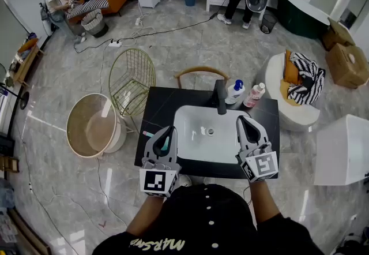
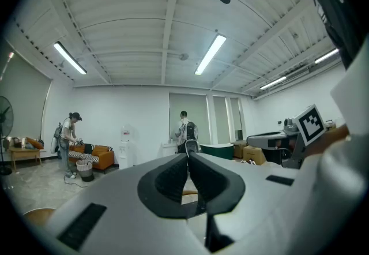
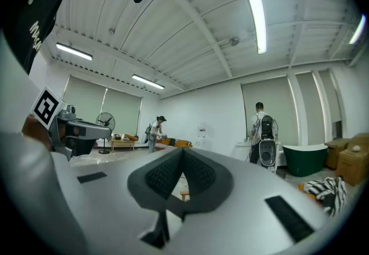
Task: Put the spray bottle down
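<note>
Spray bottle (image 1: 235, 91) and pink bottle (image 1: 254, 95) are stood behind the sink (image 1: 193, 130); left gripper (image 1: 170, 128) and right gripper (image 1: 241, 119) are held closed.

Faucet (image 1: 221, 97) behind basin (image 1: 190, 132); spray bottle (image 1: 234, 92) right of faucet, on counter (image 1: 158, 109).

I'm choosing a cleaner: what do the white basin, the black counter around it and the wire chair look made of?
White rectangular basin: likely glazed ceramic, smooth with soft sheen. Black countertop: perhaps polished stone, dark and faintly reflective. Gold wire chair: thin metal rods, brass-coloured finish.
</note>
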A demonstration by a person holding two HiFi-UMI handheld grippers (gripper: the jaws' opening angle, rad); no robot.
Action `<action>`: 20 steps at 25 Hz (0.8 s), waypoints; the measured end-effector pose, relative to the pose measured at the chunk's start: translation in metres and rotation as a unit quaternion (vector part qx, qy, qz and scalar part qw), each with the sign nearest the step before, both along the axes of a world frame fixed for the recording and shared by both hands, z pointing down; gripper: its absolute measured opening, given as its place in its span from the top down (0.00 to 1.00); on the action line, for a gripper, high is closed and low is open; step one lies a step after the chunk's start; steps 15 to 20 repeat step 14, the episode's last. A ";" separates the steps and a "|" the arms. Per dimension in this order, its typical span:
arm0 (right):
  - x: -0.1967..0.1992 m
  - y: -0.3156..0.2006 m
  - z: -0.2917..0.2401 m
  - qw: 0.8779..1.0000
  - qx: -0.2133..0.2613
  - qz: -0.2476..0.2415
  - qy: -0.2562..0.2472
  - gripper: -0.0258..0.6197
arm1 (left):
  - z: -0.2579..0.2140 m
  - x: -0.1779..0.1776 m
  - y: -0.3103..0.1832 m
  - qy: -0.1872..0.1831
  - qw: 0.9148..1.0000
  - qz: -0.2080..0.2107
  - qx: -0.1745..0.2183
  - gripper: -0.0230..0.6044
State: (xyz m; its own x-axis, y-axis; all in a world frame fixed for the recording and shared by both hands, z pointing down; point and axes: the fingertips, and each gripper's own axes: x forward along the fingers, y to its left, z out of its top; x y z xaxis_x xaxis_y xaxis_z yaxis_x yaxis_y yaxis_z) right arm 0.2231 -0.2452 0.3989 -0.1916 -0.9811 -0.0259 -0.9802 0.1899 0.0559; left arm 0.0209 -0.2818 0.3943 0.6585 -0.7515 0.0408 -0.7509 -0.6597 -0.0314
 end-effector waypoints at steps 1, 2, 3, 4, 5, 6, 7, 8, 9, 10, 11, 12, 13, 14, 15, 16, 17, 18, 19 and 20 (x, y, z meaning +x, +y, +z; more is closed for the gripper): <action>0.000 0.000 0.000 1.000 -0.001 -0.001 0.000 0.97 | 0.000 0.000 0.000 0.000 1.000 0.000 0.000 0.93; -0.001 0.001 0.001 1.000 -0.002 -0.001 0.000 0.97 | 0.000 0.000 0.001 0.000 1.000 0.000 -0.001 0.93; -0.001 0.001 0.002 1.000 -0.003 -0.002 -0.001 0.97 | 0.001 0.000 0.002 0.000 1.000 -0.001 -0.002 0.93; -0.001 0.001 0.001 1.000 -0.003 -0.002 -0.001 0.97 | 0.002 -0.001 0.002 0.000 1.000 -0.001 -0.004 0.93; -0.002 0.001 0.000 1.000 -0.001 -0.003 -0.001 0.97 | 0.001 -0.001 0.002 0.000 1.000 -0.002 -0.004 0.93; -0.003 0.001 -0.001 1.000 0.001 -0.004 -0.001 0.97 | -0.001 -0.001 0.002 0.000 1.000 -0.002 -0.004 0.93; -0.003 0.001 -0.002 1.000 0.002 -0.004 -0.001 0.97 | -0.003 -0.001 0.002 -0.001 1.000 -0.002 -0.003 0.93; -0.004 0.001 -0.002 1.000 0.002 -0.005 -0.001 0.97 | -0.004 -0.001 0.001 -0.001 1.000 -0.002 -0.002 0.93; -0.005 0.001 -0.002 1.000 0.002 -0.006 -0.001 0.97 | -0.003 -0.003 0.002 -0.001 1.000 -0.003 -0.001 0.93; -0.006 0.001 -0.001 1.000 0.002 -0.007 -0.002 0.97 | -0.002 -0.004 0.002 0.000 1.000 -0.005 0.000 0.93; -0.007 0.001 -0.001 1.000 0.002 -0.007 -0.002 0.97 | -0.001 -0.005 0.002 0.002 1.000 -0.006 0.000 0.93; -0.008 0.001 -0.001 1.000 0.002 -0.007 -0.002 0.97 | 0.000 -0.006 0.002 0.003 1.000 -0.006 0.000 0.93; -0.008 0.001 -0.001 1.000 0.002 -0.007 -0.002 0.97 | 0.000 -0.007 0.002 0.004 1.000 -0.007 0.000 0.93; -0.009 0.002 -0.001 1.000 0.001 -0.007 -0.002 0.97 | 0.000 -0.007 0.003 0.005 1.000 -0.007 0.000 0.93; -0.009 0.002 -0.001 1.000 0.001 -0.007 -0.002 0.97 | 0.000 -0.007 0.003 0.005 1.000 -0.007 0.000 0.93; -0.009 0.002 -0.001 1.000 0.001 -0.007 -0.002 0.97 | 0.000 -0.007 0.003 0.005 1.000 -0.007 0.000 0.93; -0.009 0.002 -0.001 1.000 0.001 -0.007 -0.002 0.97 | 0.000 -0.007 0.003 0.005 1.000 -0.007 0.000 0.93; -0.009 0.002 -0.001 1.000 0.001 -0.007 -0.002 0.97 | 0.000 -0.007 0.003 0.005 1.000 -0.007 0.000 0.93; -0.009 0.002 -0.001 1.000 0.001 -0.007 -0.002 0.97 | 0.000 -0.007 0.003 0.005 1.000 -0.007 0.000 0.93; -0.009 0.002 -0.001 1.000 0.001 -0.007 -0.002 0.97 | 0.000 -0.007 0.003 0.005 1.000 -0.007 0.000 0.93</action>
